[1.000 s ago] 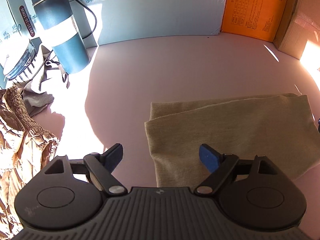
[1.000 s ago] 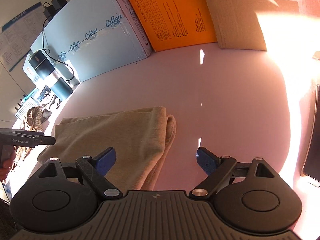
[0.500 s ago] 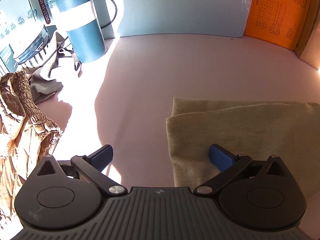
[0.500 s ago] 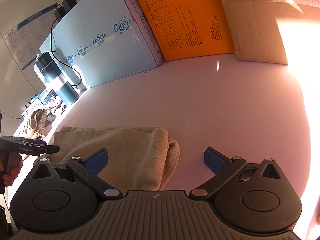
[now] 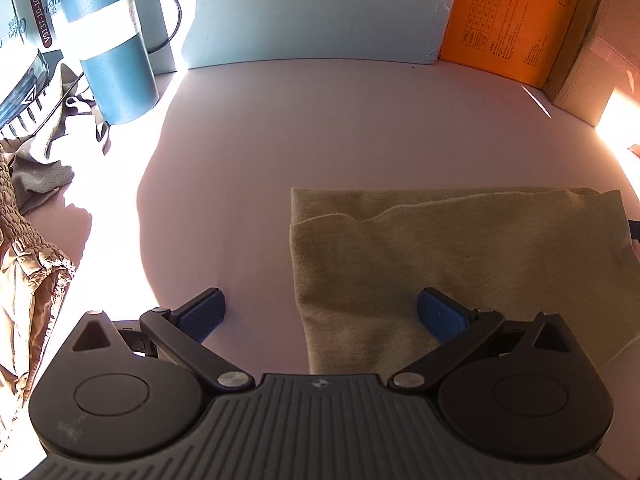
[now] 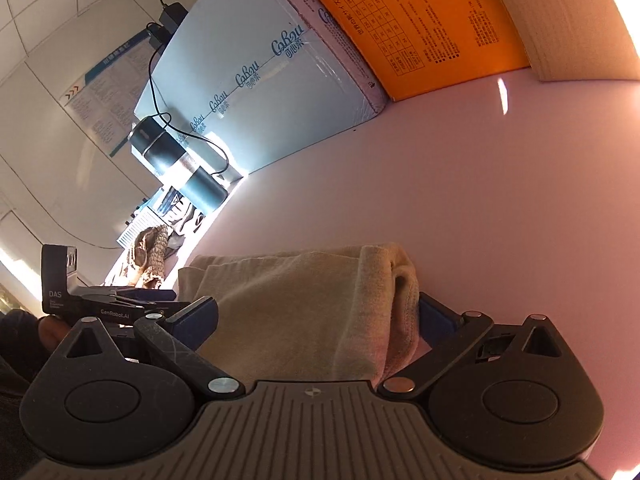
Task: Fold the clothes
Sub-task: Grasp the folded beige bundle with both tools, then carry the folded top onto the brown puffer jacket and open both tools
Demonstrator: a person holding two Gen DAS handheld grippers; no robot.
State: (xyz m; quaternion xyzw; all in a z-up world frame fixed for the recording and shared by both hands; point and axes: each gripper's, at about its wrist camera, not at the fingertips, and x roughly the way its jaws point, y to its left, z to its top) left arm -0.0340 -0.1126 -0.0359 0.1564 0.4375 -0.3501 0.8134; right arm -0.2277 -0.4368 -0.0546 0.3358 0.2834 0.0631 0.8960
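A beige folded cloth (image 5: pixel 460 248) lies flat on the pink table (image 5: pixel 320 128). My left gripper (image 5: pixel 322 314) hovers low over the cloth's left edge. Its jaws stand wide and are closing; the right pad (image 5: pixel 442 316) is over the fabric, the left pad (image 5: pixel 202 314) over bare table, and neither presses it. In the right wrist view the cloth (image 6: pixel 300 292) shows its rolled right fold between the fingers of my right gripper (image 6: pixel 316 316), which is open. The left gripper (image 6: pixel 108 304) and a hand (image 6: pixel 48 332) show at the far left.
A teal flask (image 5: pixel 108 52) with a cable stands at the back left beside a grey cloth (image 5: pixel 40 160) and a brown quilted garment (image 5: pixel 24 280). A light blue box (image 5: pixel 312 12), an orange box (image 5: pixel 516 20) and a cardboard box (image 5: pixel 592 60) line the back.
Both grippers' jaws have spread wider. The right gripper has sunk and come in on the cloth's folded right end, which now lies between its fingers. The left gripper has barely shifted.
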